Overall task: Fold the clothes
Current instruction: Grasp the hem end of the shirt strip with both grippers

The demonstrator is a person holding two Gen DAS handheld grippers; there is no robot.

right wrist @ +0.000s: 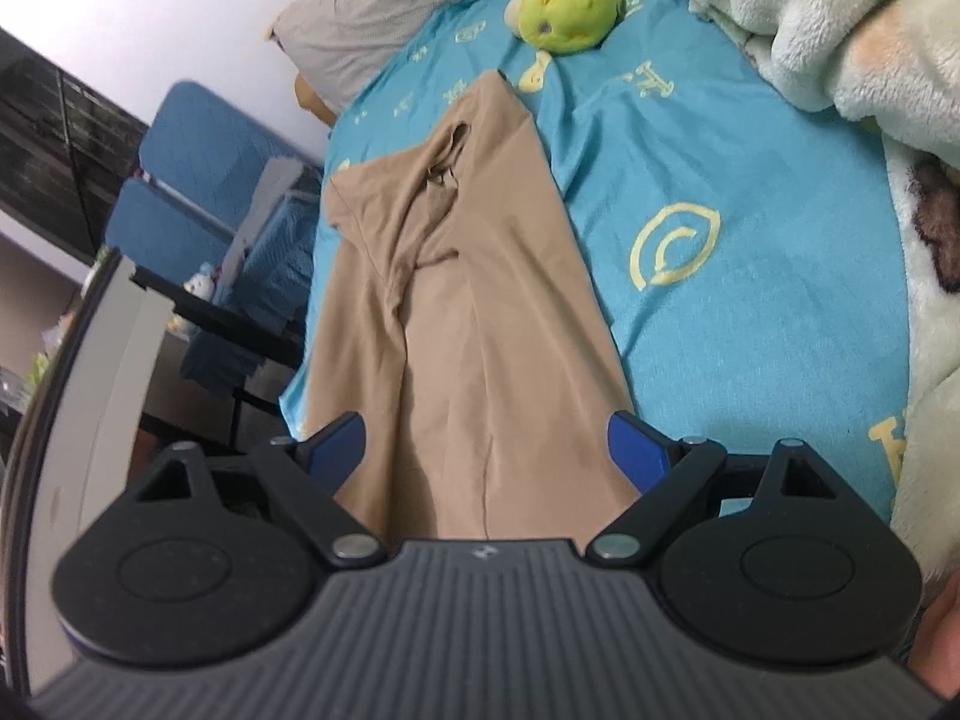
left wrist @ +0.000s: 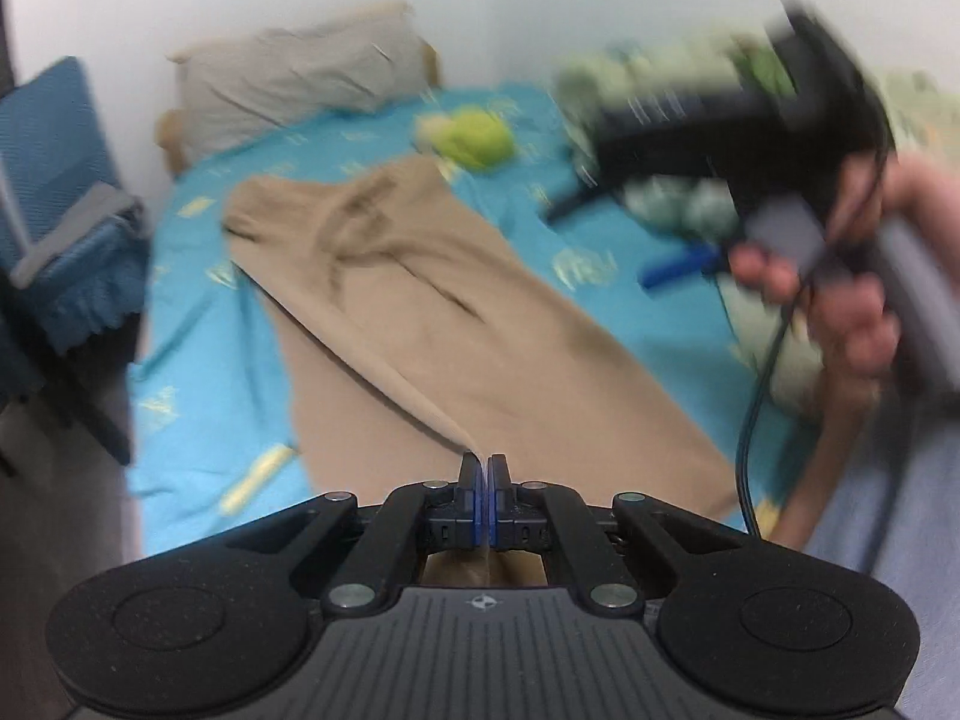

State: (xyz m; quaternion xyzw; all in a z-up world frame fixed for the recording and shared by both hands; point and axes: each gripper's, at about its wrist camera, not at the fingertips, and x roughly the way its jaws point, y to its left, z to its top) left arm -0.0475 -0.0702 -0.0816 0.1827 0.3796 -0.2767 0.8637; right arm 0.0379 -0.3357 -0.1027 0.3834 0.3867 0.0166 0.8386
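Note:
Tan trousers [left wrist: 420,300] lie lengthwise on a turquoise bed sheet [left wrist: 198,360], waist end far, legs toward me. My left gripper [left wrist: 485,468] is shut on the near hem of the upper trouser leg, which rises in a taut fold to the fingers. My right gripper [left wrist: 678,228] shows blurred in the air at the right of the left wrist view, held by a hand. In the right wrist view the right gripper [right wrist: 486,450] is open wide above the trousers [right wrist: 456,312], its blue pads [right wrist: 336,441] on either side of the cloth, holding nothing.
A green plush toy [right wrist: 564,9] and a grey pillow [right wrist: 384,12] lie at the bed's far end. A fluffy pale blanket [right wrist: 840,30] is heaped along the right. A blue folding chair [right wrist: 204,180] and a desk edge [right wrist: 114,348] stand left of the bed.

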